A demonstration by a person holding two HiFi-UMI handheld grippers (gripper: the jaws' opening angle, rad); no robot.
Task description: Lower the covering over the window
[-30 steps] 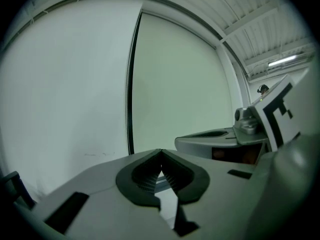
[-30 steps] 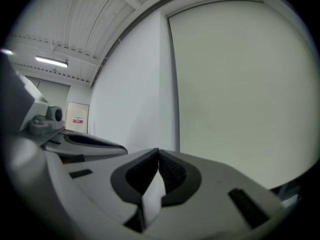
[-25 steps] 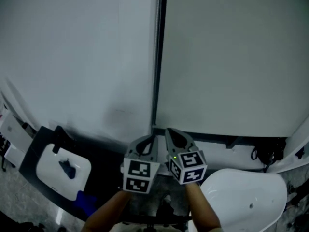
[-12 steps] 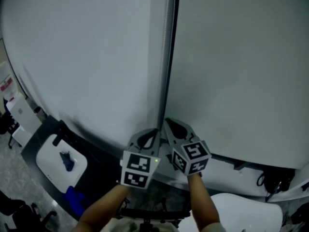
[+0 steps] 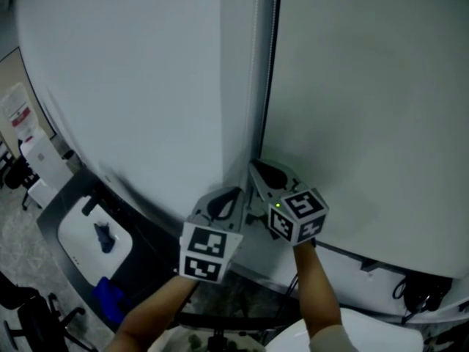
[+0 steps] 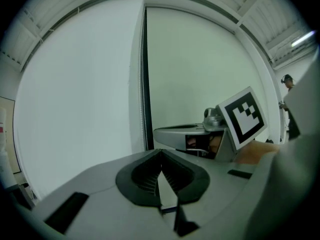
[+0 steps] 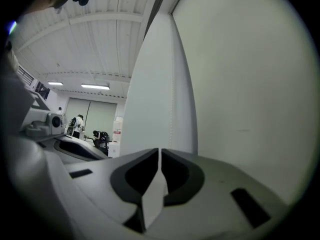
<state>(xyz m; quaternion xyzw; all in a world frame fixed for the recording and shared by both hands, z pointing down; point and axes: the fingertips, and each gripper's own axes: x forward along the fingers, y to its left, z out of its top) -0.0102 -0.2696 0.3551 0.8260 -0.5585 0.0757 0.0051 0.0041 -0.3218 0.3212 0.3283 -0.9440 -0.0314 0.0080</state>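
Observation:
Two white roller blinds cover the window, one on the left (image 5: 139,86) and one on the right (image 5: 374,101). A dark vertical strip (image 5: 270,64) runs between them, with a thin beaded cord (image 5: 257,72) hanging just left of it. My left gripper (image 5: 236,191) is shut and empty, close to the foot of the strip. My right gripper (image 5: 253,164) is also shut and empty, a little higher, its tips by the cord. In the left gripper view the strip (image 6: 145,79) rises above the shut jaws (image 6: 160,151). The right gripper view shows shut jaws (image 7: 160,151) below the cord (image 7: 173,74).
A dark desk (image 5: 62,215) with a white device (image 5: 88,240) and a blue object (image 5: 108,299) stands at lower left. A white chair (image 5: 352,341) is at the bottom, black cables (image 5: 412,295) at lower right. People (image 7: 77,125) stand far off in the room.
Both grippers have risen along the gap between the blinds. The right one moved higher and swung left towards the cord. The white chair has slid almost out of the head view.

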